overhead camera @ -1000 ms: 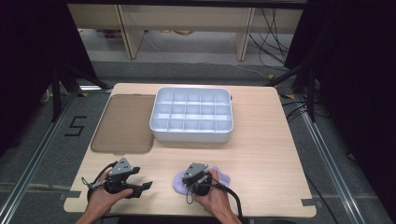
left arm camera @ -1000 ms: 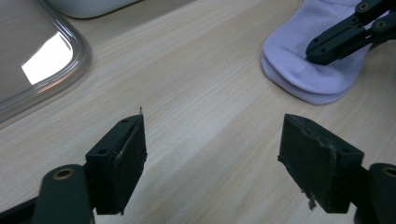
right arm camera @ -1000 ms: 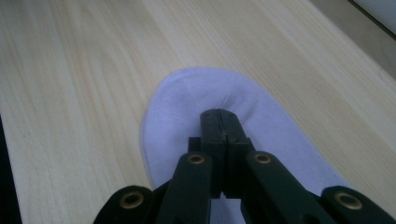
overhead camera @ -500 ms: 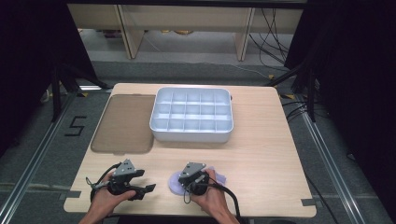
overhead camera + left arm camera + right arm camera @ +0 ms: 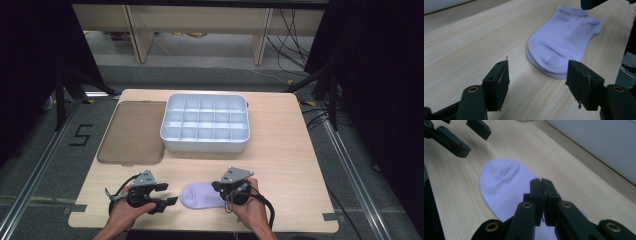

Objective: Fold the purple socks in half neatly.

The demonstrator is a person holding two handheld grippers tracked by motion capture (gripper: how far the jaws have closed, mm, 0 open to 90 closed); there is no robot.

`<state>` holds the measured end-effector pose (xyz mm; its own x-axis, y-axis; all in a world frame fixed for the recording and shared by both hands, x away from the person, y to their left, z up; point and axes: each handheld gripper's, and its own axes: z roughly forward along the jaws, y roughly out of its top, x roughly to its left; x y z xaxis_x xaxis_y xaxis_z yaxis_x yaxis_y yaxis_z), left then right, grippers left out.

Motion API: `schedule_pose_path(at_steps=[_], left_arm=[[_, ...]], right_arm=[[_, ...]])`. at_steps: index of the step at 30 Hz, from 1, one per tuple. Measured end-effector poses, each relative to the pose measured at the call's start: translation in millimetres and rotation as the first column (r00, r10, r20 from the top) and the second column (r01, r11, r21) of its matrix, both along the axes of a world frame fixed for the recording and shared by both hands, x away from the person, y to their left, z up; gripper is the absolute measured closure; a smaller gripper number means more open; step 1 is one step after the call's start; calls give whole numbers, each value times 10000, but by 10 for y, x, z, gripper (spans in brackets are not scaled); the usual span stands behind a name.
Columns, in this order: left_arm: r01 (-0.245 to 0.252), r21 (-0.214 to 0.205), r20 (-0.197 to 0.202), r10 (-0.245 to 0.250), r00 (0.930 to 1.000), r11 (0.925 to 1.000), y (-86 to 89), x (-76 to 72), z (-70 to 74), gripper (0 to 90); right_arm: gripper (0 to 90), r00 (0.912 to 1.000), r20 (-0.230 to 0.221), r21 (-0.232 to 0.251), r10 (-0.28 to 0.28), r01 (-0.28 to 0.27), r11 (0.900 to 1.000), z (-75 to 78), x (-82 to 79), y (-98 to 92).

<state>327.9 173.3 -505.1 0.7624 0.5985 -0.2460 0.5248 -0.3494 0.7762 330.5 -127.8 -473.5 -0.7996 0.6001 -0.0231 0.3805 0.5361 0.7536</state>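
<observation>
A pale lavender ankle sock (image 5: pixel 197 196) lies flat near the table's front edge, its toe toward my left gripper (image 5: pixel 167 195). In the left gripper view the sock (image 5: pixel 564 42) lies just beyond my left gripper (image 5: pixel 537 85). Its jaws are open and have just been closing, with nothing between them. My right gripper (image 5: pixel 217 188) is at the sock's cuff end. In the right gripper view my right gripper (image 5: pixel 541 181) hangs over the sock (image 5: pixel 504 182) with its jaws pressed together. I cannot tell whether they pinch any fabric.
A white compartment tray (image 5: pixel 205 145) stands at the middle of the wooden table (image 5: pixel 280 170). A brown translucent lid (image 5: pixel 132 132) lies flat to the tray's left. Bare wood lies to the right of my hands.
My right hand has moved right and a little up, uncovering most of the sock. My left gripper has edged right toward the toe, and its jaws have narrowed.
</observation>
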Motion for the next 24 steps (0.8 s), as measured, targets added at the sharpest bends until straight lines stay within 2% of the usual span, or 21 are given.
schedule_pose_path(at_steps=[1,2,3,4,5,6,8,9,10,16,19,22,23,24], left_arm=[[13,-106,-15,-14,10000,9999,-33,12,-10,364],[96,28,-61,-96,9999,10000,-61,24,-10,378],[42,-7,-173,-42,9998,10000,-101,31,-22,396],[192,160,-55,-191,9998,9997,-134,46,-25,407],[145,167,-203,-141,9997,9998,-162,47,-32,425],[272,300,-158,-267,9995,9992,-188,60,-40,434],[306,369,-172,-300,9994,9988,-253,75,-64,449],[389,539,-206,-378,9991,9978,-273,88,-71,454],[290,548,-290,-275,9992,9981,-303,84,-80,459],[483,1070,9,-486,9988,9931,-391,91,-109,525],[585,1083,71,-597,9982,9924,-420,85,-125,611],[835,1122,106,-852,9963,9902,-435,90,-123,737],[802,1029,-37,-802,9968,9915,-442,80,-128,767],[902,1084,107,-919,9957,9900,-437,80,-123,794]], right_arm=[[885,9999,-20,16,-127,127,9999,3,-5,-10],[882,9999,-102,38,-132,133,9999,3,-10,-19],[881,9999,-83,53,-92,92,9999,1,-5,-29],[880,9998,-145,60,-142,143,9999,4,-15,-37],[878,9998,-13,61,-184,184,9998,6,-21,-51],[877,9998,-140,84,-142,143,9999,10,-24,-55],[875,9999,-21,118,-109,109,9999,11,-27,-72],[875,9999,79,93,-112,112,9999,15,-31,-80],[874,9998,-108,123,-178,180,9998,17,-45,-85],[870,9999,-9,104,-138,139,9999,26,-53,-102],[869,9998,111,50,-138,137,9999,26,-51,-107],[869,9999,64,48,-134,133,9999,20,-52,-102],[869,9999,-70,54,-117,117,9999,19,-55,-99],[869,9999,-95,-4,68,-68,10000,12,-45,-95]])
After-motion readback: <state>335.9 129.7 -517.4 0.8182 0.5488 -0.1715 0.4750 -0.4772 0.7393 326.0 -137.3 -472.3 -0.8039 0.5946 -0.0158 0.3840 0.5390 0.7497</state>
